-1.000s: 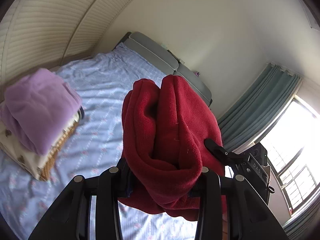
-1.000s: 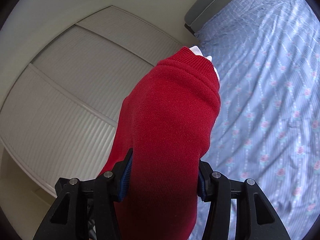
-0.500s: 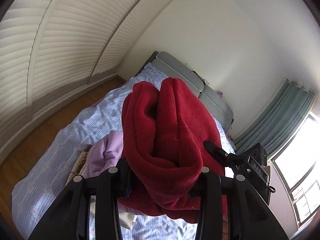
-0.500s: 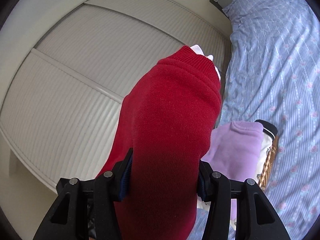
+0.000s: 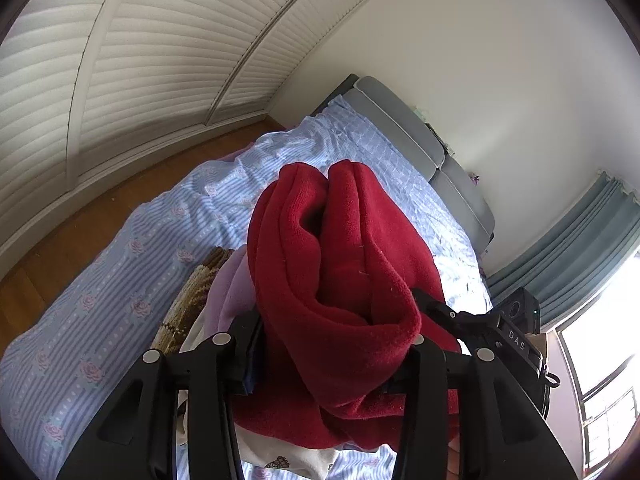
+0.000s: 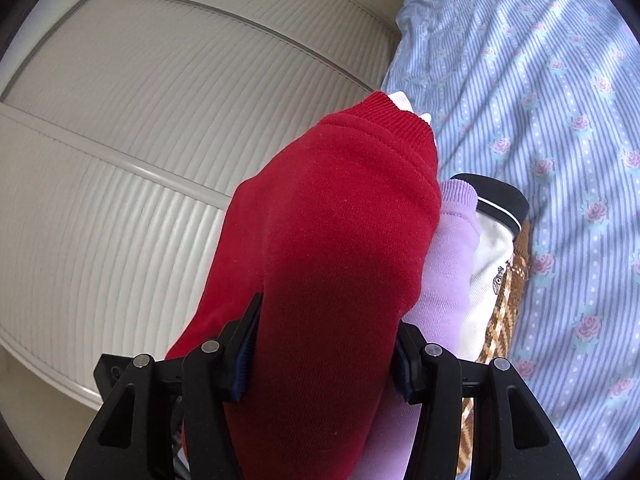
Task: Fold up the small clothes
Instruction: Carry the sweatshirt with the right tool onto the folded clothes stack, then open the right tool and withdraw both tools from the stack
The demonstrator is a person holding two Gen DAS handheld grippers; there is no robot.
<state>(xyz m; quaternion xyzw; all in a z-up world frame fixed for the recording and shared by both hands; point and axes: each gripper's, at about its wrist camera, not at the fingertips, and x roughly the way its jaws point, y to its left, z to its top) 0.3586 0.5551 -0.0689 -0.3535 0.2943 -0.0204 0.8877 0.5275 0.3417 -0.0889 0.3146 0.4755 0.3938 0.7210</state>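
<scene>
- While clamped in two grippers, left gripper (image 5: 328, 360) easing open, right gripper (image 6: 324, 344) gripping: one red fleece sweater (image 6: 332, 240), folded, plush.
- Beneath: three folded garments (image 6: 452, 264), lilac, cream, brown-patterned, on striped bed (image 6: 560, 120).

- Bed (image 5: 132, 280) under a blue striped, rose-print sheet (image 6: 560, 120).
- On it, a stack: brown woven piece (image 6: 516, 280) at the bottom, cream garment (image 6: 488, 256), lilac sweater (image 6: 452, 248) above.

Home bedroom: bed (image 5: 120, 280) with blue rose-print sheet, grey padded headboard (image 5: 400, 120) at 12 o'clock, louvred wardrobe doors (image 5: 140, 60) at 10, teal curtains (image 5: 580, 248) and window (image 5: 600, 360) at 3, wooden floor (image 5: 100, 216).
</scene>
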